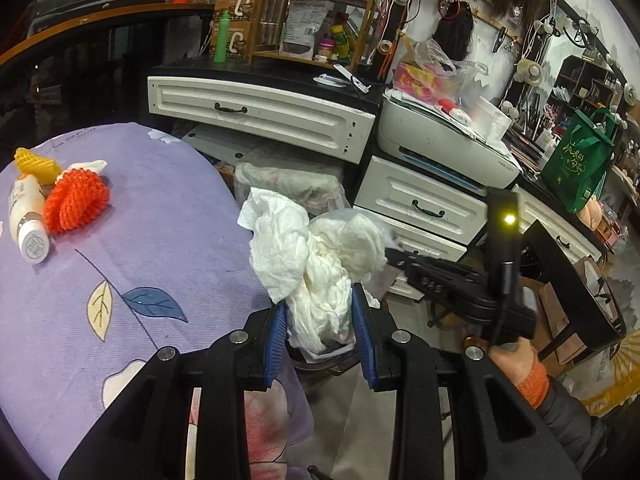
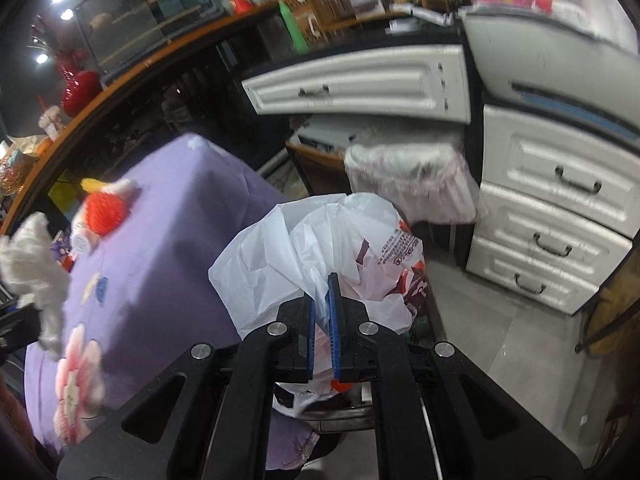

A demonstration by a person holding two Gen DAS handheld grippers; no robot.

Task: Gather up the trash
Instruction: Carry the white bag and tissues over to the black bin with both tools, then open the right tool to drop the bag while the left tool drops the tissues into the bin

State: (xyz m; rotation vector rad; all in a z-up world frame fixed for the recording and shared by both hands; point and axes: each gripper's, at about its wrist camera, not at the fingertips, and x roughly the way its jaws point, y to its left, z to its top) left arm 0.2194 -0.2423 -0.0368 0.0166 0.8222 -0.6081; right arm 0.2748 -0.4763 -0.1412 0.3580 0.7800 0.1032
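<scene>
My left gripper (image 1: 320, 300) is shut on a crumpled white tissue wad (image 1: 304, 252), held just off the right edge of the purple table (image 1: 160, 248); the wad also shows at the far left of the right wrist view (image 2: 32, 264). My right gripper (image 2: 322, 292) is shut on the rim of a white plastic bag (image 2: 320, 248) with red print, held beside the table. The right gripper also shows in the left wrist view (image 1: 394, 254), next to the tissue. On the table lie an orange foam net (image 1: 76, 200), a yellow foam net (image 1: 34, 164) and a white tube (image 1: 26, 216).
White drawers (image 1: 260, 114) and a printer (image 1: 444, 144) stand behind. A lined bin (image 2: 412, 176) sits on the floor under the desk. A green tote (image 1: 576, 160) and a black stool (image 1: 572, 284) are to the right. Grey floor (image 2: 480, 340) lies right of the bag.
</scene>
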